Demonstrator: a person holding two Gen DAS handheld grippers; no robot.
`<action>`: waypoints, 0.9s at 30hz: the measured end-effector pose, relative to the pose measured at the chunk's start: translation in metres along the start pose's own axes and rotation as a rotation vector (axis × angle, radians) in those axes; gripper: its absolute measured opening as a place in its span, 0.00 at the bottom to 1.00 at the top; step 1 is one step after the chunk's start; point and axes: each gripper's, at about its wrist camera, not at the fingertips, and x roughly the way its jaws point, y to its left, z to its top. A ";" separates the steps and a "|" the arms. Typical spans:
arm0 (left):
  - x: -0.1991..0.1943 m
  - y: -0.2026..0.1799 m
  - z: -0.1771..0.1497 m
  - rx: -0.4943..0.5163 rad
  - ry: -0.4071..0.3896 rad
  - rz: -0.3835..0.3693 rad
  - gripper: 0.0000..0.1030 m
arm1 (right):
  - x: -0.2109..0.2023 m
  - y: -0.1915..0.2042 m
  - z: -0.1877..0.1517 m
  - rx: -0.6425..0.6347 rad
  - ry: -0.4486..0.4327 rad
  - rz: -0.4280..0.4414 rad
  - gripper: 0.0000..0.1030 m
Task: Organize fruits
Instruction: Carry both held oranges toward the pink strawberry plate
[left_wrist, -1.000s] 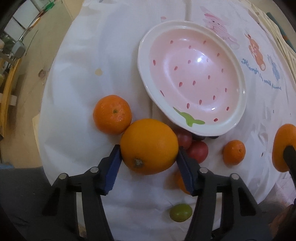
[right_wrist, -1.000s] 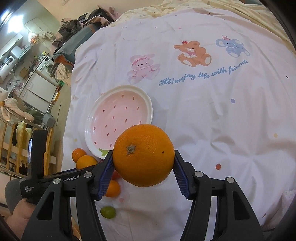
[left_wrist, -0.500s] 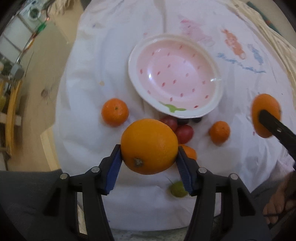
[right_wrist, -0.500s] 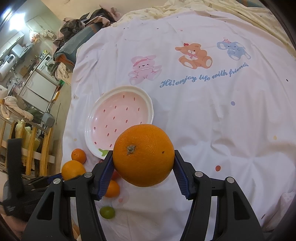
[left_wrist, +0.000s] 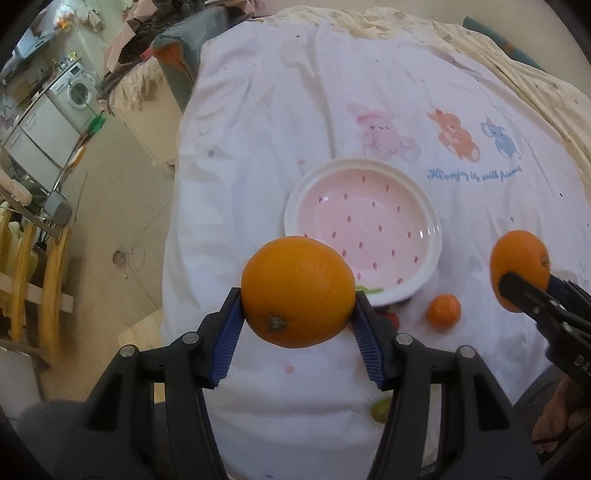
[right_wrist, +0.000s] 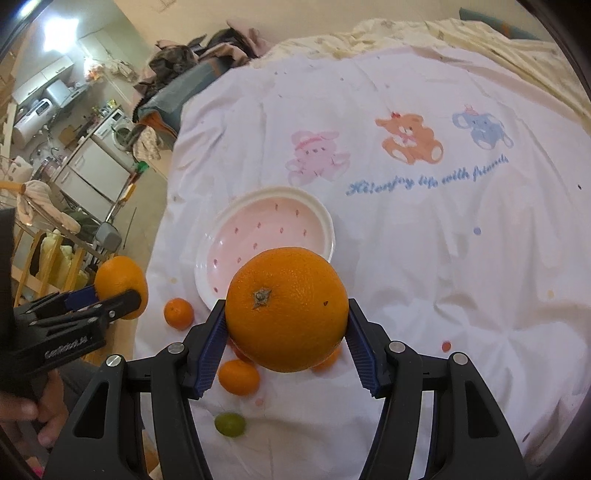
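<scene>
Left gripper (left_wrist: 297, 317) clamps an orange (left_wrist: 297, 291) at lower center; right gripper (right_wrist: 286, 332) clamps another orange (right_wrist: 286, 308); strawberry plate (right_wrist: 325, 218) behind.

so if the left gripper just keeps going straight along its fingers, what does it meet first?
Probably the pink plate: it lies just beyond the orange held by the left gripper. Height above it is unclear.
</scene>
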 end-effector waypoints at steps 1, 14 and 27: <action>0.002 0.003 0.004 -0.002 0.002 0.001 0.52 | -0.001 0.000 0.002 0.000 -0.008 0.005 0.61; 0.036 0.005 0.035 0.003 0.036 0.006 0.52 | 0.018 -0.019 0.048 0.033 -0.017 0.031 0.61; 0.071 -0.007 0.068 0.039 0.044 -0.003 0.52 | 0.054 -0.027 0.080 0.013 -0.001 -0.015 0.61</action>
